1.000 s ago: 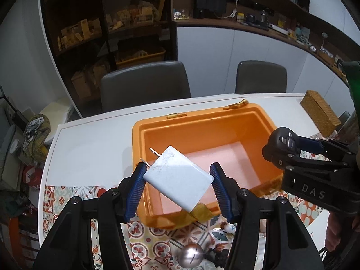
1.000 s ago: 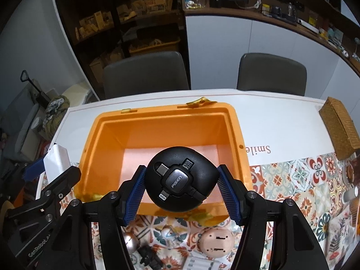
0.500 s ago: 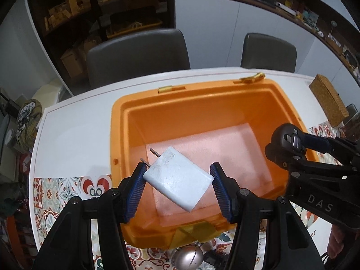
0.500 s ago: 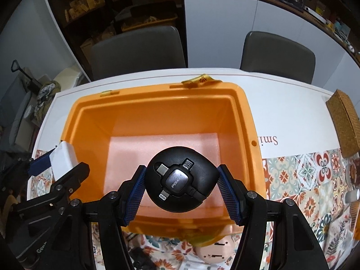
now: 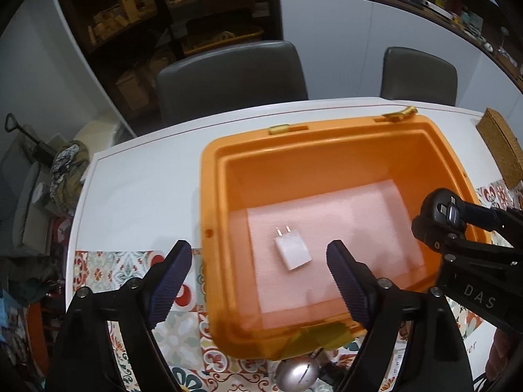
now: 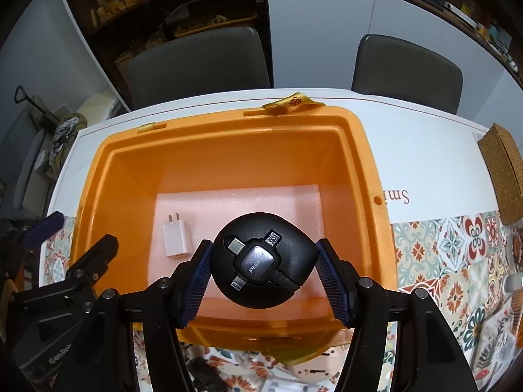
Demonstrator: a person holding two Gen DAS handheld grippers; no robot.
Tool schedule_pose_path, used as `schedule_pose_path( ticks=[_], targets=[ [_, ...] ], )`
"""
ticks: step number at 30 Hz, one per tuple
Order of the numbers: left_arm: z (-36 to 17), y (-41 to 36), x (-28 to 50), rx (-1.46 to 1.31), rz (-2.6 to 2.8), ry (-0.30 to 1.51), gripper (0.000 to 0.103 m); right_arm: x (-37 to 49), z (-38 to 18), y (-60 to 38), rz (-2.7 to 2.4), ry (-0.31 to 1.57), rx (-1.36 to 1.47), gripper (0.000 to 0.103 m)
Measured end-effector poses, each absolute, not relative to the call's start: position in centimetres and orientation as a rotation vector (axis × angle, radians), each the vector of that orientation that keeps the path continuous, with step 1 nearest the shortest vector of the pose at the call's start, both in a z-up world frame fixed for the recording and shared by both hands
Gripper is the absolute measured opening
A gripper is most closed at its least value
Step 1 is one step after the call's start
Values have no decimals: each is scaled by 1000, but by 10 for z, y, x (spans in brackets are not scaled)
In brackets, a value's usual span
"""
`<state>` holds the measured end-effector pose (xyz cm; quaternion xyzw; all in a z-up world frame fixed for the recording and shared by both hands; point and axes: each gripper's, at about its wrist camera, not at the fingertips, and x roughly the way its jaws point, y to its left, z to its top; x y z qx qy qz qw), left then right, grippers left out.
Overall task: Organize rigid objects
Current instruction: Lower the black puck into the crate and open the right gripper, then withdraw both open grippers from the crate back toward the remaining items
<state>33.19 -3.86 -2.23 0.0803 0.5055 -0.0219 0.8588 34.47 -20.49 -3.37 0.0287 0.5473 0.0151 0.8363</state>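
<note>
A home dining room: a white desk [image 6: 425, 137] with two grey chairs [image 6: 196, 62] (patterned tile mat in front), cluttered dark shelves [image 5: 157, 16] behind.

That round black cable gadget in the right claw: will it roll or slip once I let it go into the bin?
Probably some roll: the black cable gadget has a domed, rounded body. The pink foam liner should damp that. Its glossy shell looks slippery, yet the right claw holds it by ribbed pads. Release low, clear of the white charger.
</note>
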Motion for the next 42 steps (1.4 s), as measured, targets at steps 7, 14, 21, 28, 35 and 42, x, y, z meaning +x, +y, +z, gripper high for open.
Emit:
schedule_pose_path(
  ticks=[7, 14, 21, 28, 35, 42],
  targets=[
    [-17, -24, 325, 94, -19, 1069, 92, 342, -33, -206, 25, 1123, 68, 82],
    [-3, -18, 306, 87, 26, 1019, 99, 323, -21, -209, 4, 1096, 69, 82],
    [3, -20, 284, 70, -1, 1018, 101, 295, -9, -208, 13, 1068, 65, 82],
    [3, -21, 262, 37, -43, 1028, 101, 263, 2, -210, 28, 1047, 60, 82],
    [1, -23, 235, 43, -51, 1014, 101, 232, 4, -217, 14, 1034, 78, 82],
    [3, -27, 206, 47, -69, 973, 101, 204, 0, -223, -6, 1020, 98, 82]
  ],
)
